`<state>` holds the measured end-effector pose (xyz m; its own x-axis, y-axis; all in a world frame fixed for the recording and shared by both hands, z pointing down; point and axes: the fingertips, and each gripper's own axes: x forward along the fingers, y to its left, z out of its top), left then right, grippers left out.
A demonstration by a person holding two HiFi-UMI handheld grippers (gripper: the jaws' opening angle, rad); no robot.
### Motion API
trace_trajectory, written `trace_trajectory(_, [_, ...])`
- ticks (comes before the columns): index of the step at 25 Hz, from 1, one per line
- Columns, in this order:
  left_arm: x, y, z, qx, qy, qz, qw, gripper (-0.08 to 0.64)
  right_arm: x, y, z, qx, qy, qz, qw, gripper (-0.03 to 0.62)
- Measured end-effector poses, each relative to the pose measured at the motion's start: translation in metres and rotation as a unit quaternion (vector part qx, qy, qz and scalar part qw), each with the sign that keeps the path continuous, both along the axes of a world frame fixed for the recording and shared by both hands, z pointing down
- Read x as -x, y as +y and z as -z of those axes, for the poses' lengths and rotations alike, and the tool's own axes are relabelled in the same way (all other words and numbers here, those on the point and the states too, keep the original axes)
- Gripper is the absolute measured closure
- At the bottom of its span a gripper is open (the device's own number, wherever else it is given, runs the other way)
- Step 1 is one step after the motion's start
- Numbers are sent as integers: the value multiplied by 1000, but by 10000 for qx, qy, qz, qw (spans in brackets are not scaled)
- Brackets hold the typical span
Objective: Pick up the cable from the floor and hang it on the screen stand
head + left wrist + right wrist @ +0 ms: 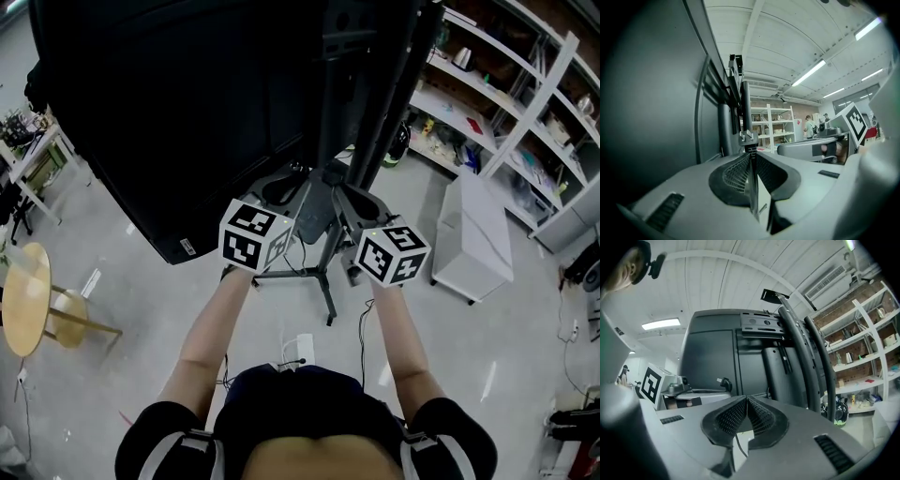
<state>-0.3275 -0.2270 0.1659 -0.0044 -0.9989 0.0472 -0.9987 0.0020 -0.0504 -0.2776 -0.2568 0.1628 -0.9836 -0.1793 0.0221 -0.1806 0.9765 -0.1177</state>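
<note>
Cable [751, 187] thin, black (a mere strand) | left tool [751, 157] pinches it | right tool [746, 400] seemingly clamps it

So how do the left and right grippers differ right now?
The left gripper pinches the cable so it sticks up past the jaws; from the right gripper it dangles below them. Left looks along the screen's back, right squarely at it. Both are shut on it.

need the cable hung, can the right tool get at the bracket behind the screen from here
Probably yes. The right tool, shut on the thin cable, faces the bracket with nothing between them; the black hoses run off to one side, not across the way.
</note>
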Motion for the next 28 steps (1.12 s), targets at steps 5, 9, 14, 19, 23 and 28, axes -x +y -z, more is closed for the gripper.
trace_trajectory(5, [11, -3, 37, -185, -191, 123, 9996, 512, 17, -1, 35, -261, -211, 307, 9990, 566])
trace_trajectory(9, [21, -8, 62, -273, -446, 301, 9982, 512, 27, -4, 61, -484, -316, 519, 9970, 566])
trace_trajectory(14, [33, -15, 91, -375, -722, 484, 9955, 512, 31, 0, 89, -751, -511, 816, 9925, 566])
trace_trajectory(19, [41, -18, 130, -597, -1041, 633, 9908, 512, 35, -3, 125, -989, -761, 1063, 9865, 566])
trace_trajectory(23, [48, -20, 168, -793, -1177, 742, 9871, 512, 39, -7, 161, -1285, -943, 1180, 9801, 566])
trace_trajectory(28, [55, -17, 220, -1153, -1491, 1007, 9769, 512, 39, -5, 191, -1463, -1168, 1368, 9728, 567])
